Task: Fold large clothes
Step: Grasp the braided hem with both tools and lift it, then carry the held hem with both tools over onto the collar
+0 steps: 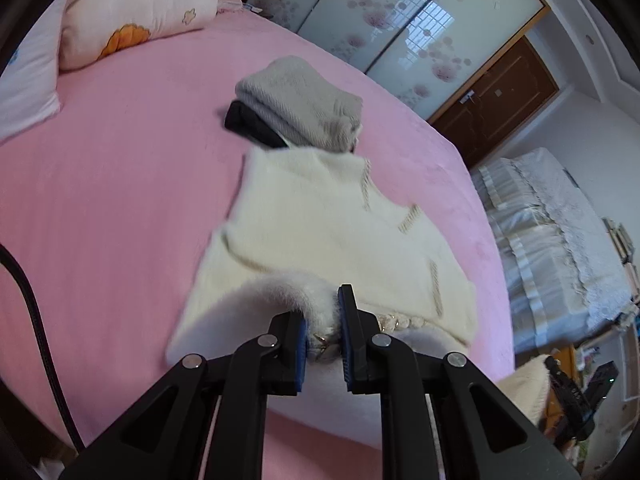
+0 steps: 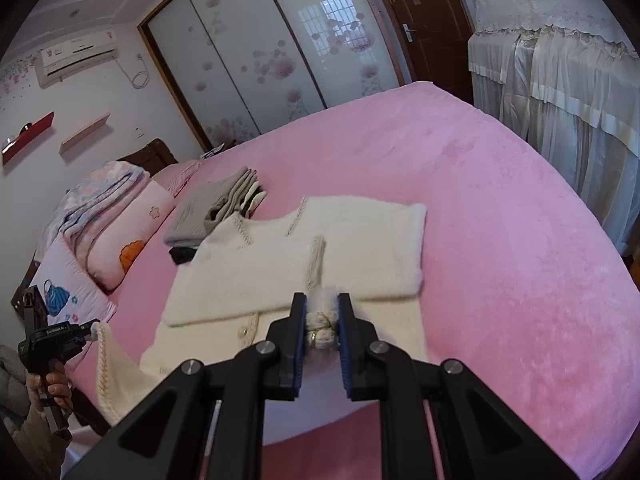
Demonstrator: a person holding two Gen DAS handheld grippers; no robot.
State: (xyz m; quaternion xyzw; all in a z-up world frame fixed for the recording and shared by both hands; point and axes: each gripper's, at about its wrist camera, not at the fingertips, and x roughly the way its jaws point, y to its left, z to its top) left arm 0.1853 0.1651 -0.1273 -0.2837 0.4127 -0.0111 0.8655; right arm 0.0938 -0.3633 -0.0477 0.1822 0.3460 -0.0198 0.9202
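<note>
My left gripper [image 1: 324,332] and right gripper [image 2: 323,330] each pinch the cream cardigan's [image 2: 320,248] near hem on the pink bed [image 2: 500,220]; I'd lift evenly, carrying it forward over the collar.

Pink bed [image 2: 500,216] filled centre of frame. Frosted floral wardrobe doors [image 2: 256,56] stood upper centre, brown door [image 2: 420,20] to their right. Air conditioner [image 2: 76,56] hung upper left on white wall. Lace-draped furniture [image 2: 560,80] stood upper right.
</note>
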